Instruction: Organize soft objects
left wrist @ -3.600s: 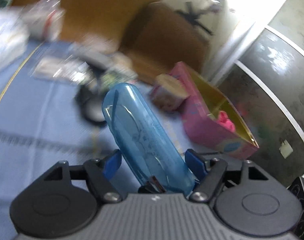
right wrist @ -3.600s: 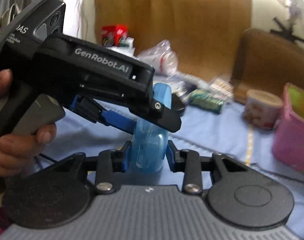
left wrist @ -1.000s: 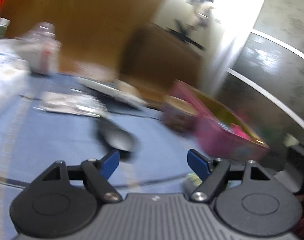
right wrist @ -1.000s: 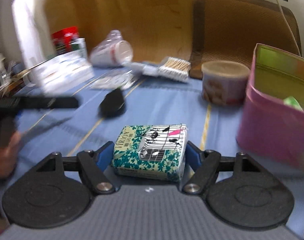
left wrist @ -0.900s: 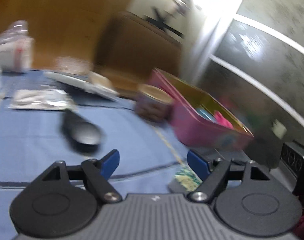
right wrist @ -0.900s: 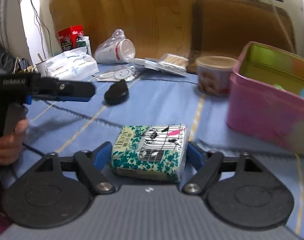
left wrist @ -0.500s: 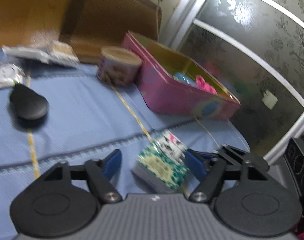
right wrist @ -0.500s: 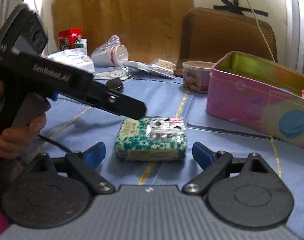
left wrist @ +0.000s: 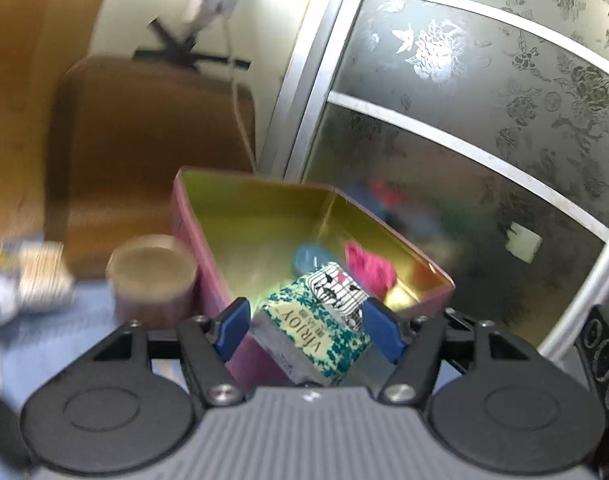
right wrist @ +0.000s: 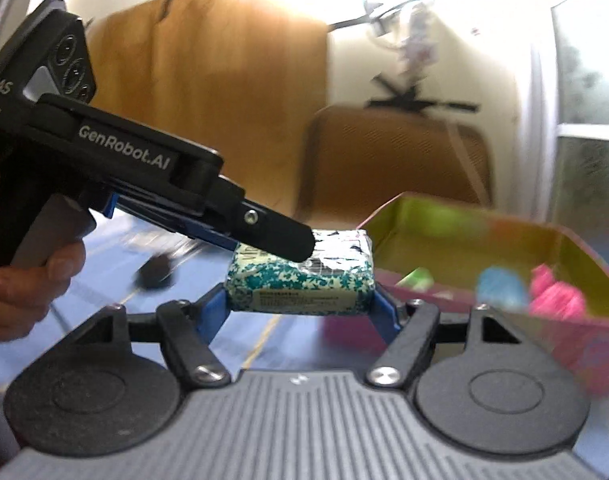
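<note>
Blue cloth (right wrist: 104, 280) | both grippers' fingers clamp "VIRJOY" tissue pack (left wrist: 316, 326) | "GenRobot.AI" on left gripper (right wrist: 272, 256)

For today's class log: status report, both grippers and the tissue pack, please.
Left gripper and right gripper both shut on tissue pack. Pack lifted, beside pink tin. Nothing blocking.

daylit, glare upper right | motion blur in background | fisheye-bent edges
</note>
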Tool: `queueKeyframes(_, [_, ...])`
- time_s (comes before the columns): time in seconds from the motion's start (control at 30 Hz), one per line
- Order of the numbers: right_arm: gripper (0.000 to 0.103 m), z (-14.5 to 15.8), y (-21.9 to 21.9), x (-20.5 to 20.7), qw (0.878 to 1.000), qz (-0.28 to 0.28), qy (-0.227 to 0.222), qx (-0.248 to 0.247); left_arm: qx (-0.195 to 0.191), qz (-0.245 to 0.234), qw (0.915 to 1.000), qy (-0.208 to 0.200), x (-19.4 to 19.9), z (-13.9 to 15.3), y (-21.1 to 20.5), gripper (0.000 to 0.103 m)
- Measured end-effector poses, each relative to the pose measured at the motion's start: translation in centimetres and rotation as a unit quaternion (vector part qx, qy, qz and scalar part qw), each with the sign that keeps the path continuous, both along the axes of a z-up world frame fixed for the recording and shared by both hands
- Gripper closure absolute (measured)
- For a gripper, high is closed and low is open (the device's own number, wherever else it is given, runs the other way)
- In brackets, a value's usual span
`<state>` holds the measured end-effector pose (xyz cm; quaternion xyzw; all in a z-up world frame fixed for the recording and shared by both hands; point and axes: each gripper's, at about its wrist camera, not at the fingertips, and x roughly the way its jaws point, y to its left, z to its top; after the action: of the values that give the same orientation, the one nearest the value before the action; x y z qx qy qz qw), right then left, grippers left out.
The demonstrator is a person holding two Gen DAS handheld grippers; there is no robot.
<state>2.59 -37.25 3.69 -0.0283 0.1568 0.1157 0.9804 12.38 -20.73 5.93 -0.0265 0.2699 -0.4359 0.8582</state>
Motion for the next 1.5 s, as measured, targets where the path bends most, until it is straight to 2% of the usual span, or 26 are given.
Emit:
queueKeyframes(0.17, [0.028,0.1,-3.2,4.1,0.999,-0.053,0.001,0.014,0.010,0.024,0.9996,0.009,3.7,-0.3,-5.1,0.040])
queueKeyframes(0.3, [0.028,-0.7,-4.7,7.2,0.996,-0.079,0.024,0.022,0.031,0.047,0.9983,0.016,5.8,-1.2,-7.4,0.035])
queueKeyframes(0.4, [0.026,-1.1,-5.2,9.5,0.992,-0.119,0.035,0.015,0.042,0.071,0.9965,0.016,6.6,-1.6,-8.0,0.033])
queueKeyframes(0.5, [0.022,-1.6,-6.0,10.6,0.986,-0.162,0.043,0.016,0.017,0.077,0.9964,0.032,6.5,-1.4,-6.1,0.033])
queueKeyframes(0.6, [0.021,-1.6,-6.8,9.6,0.984,-0.168,0.037,0.047,-0.009,0.087,0.9960,0.015,5.0,-1.2,-2.2,0.028])
queueKeyframes(0.73, [0.021,-1.4,-6.1,7.3,0.983,-0.175,0.009,0.046,-0.014,0.129,0.9916,-0.002,2.8,-2.3,4.4,0.028])
queueKeyframes(0.83, [0.023,-0.9,-5.0,6.2,0.986,-0.158,-0.007,0.055,-0.003,0.176,0.9844,-0.003,1.7,-3.7,9.2,0.028])
queueKeyframes(0.9, [0.040,-0.2,-3.7,6.1,0.989,-0.135,-0.012,0.055,-0.001,0.205,0.9787,0.002,1.3,-4.5,12.2,0.028])
queueKeyframes(1.0, [0.054,0.5,-1.2,5.7,0.995,-0.089,-0.008,0.050,0.003,0.256,0.9665,0.005,0.6,-5.6,16.7,0.028])
queueKeyframes(1.13, [0.062,0.8,2.8,6.3,0.999,-0.017,0.012,0.035,0.025,0.325,0.9453,0.002,1.2,-6.8,20.9,0.028])
queueKeyframes(1.27, [0.064,0.1,6.8,8.4,0.998,0.032,0.051,0.026,0.022,0.375,0.9266,0.007,1.9,-7.7,23.5,0.028])
queueKeyframes(1.37, [0.064,-0.6,9.6,10.5,0.996,0.042,0.077,0.022,0.016,0.385,0.9227,0.018,2.1,-8.0,23.8,0.028])
queueKeyframes(1.5, [0.064,-1.7,13.6,13.4,0.993,0.068,0.090,-0.018,0.024,0.386,0.9221,0.015,2.2,-7.9,23.5,0.028])
